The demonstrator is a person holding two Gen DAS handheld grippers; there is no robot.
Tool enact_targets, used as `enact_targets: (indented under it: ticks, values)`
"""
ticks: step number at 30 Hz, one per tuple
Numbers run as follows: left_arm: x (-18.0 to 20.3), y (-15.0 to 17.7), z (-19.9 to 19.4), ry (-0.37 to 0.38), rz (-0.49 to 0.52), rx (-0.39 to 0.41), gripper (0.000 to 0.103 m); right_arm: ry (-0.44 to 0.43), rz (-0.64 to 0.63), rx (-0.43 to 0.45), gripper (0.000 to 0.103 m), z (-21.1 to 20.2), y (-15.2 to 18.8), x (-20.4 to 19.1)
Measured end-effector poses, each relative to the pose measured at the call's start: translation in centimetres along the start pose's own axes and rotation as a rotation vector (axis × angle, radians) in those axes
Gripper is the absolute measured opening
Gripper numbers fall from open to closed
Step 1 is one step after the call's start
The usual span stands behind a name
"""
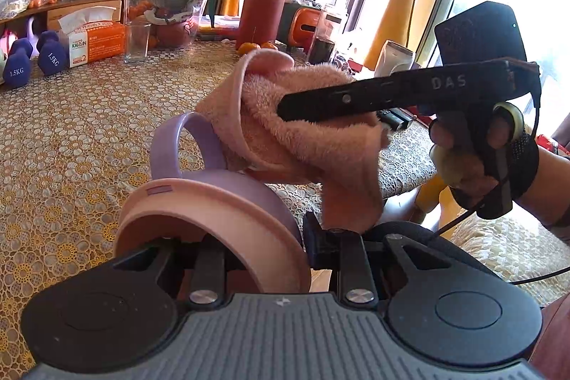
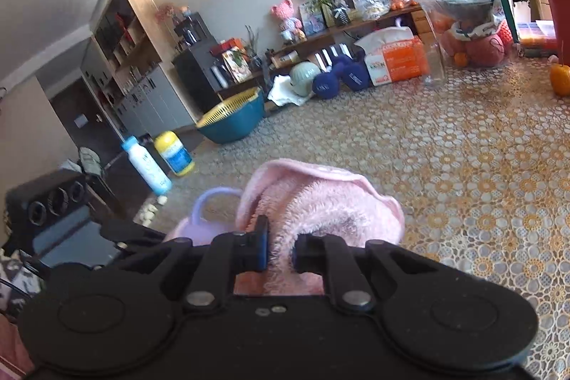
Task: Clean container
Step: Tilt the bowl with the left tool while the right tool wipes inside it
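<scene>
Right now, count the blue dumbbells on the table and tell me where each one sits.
2. Both stand at the table's far edge, left of the orange tissue box: one dumbbell farther left, the other dumbbell right beside the box. More could be hidden behind them.

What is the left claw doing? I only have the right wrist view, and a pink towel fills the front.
Observer: The left claw grips the rim of a pink and purple cup, with one finger inside its mouth.
Operator: Does the towel touch the cup?
Observer: It appears to. The towel, pinched by the right claw, rests against the cup's outside beside the handle.
</scene>
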State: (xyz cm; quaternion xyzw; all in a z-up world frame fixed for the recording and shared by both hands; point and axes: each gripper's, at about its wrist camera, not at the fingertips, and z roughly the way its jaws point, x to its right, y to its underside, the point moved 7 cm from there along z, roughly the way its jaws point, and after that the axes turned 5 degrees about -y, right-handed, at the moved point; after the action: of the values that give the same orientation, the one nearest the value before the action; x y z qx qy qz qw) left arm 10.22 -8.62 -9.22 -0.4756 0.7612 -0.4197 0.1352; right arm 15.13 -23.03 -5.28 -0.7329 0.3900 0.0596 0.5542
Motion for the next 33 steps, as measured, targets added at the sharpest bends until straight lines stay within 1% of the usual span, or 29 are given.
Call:
enact_targets:
  ticks: [3,4,7,9,12,17,20,22,23,25,27,29,30,32,33]
  values:
    - [0.1,0.1,0.1,0.001,0.002,-0.004,0.024,-0.083,0.01,-0.002,0.011,0.3,-0.5,-1.5]
    - [0.2,0.2,0.1,0.002,0.002,-0.005,0.024,-0.086,0.0,-0.016,0.011,0.7,-0.4,-1.9]
    - [0.1,0.1,0.1,0.0,-0.003,-0.002,0.024,-0.042,-0.043,-0.079,0.012,2.8,0.5,-2.1]
    - [-0.1,0.0,0.1,0.003,-0.011,0.001,0.024,-0.034,-0.019,-0.072,0.012,3.1,0.5,-1.3]
    - [0.2,0.1,0.1,0.003,0.008,-0.001,0.024,0.032,0.013,-0.095,0.012,3.6,1.1,0.6]
    - [0.4,0.2,0.2,0.007,0.016,0.0,0.024,0.086,-0.005,-0.132,0.011,3.0,2.1,2.1]
    - [0.3,0.2,0.2,0.013,0.014,0.001,0.024,0.101,0.004,-0.11,0.011,1.6,1.7,2.2]
    - [0.4,0.2,0.2,0.015,0.018,0.0,0.024,0.049,0.031,-0.07,0.011,0.6,0.9,1.5]
    - [0.4,0.3,0.3,0.015,0.018,-0.001,0.024,0.005,0.038,-0.053,0.011,0.3,0.5,0.8]
    - [0.5,0.3,0.4,0.018,0.018,-0.004,0.024,-0.069,0.024,-0.043,0.012,0.4,-0.1,-0.9]
    - [0.5,0.3,0.5,0.019,0.014,-0.009,0.024,-0.113,-0.006,-0.057,0.012,1.1,-0.2,-2.4]
    - [0.5,0.2,0.6,0.016,0.011,-0.009,0.024,-0.094,-0.052,-0.091,0.013,2.3,0.2,-3.2]
    - [0.4,0.1,0.7,0.016,0.004,-0.009,0.024,-0.076,-0.055,-0.099,0.013,2.8,0.5,-3.1]
    - [0.2,-0.1,0.7,0.018,-0.007,-0.009,0.024,-0.078,-0.011,-0.082,0.013,3.0,0.4,-2.4]
    - [0.2,-0.1,0.7,0.019,-0.008,-0.01,0.024,-0.064,0.002,-0.076,0.013,3.0,0.3,-1.8]
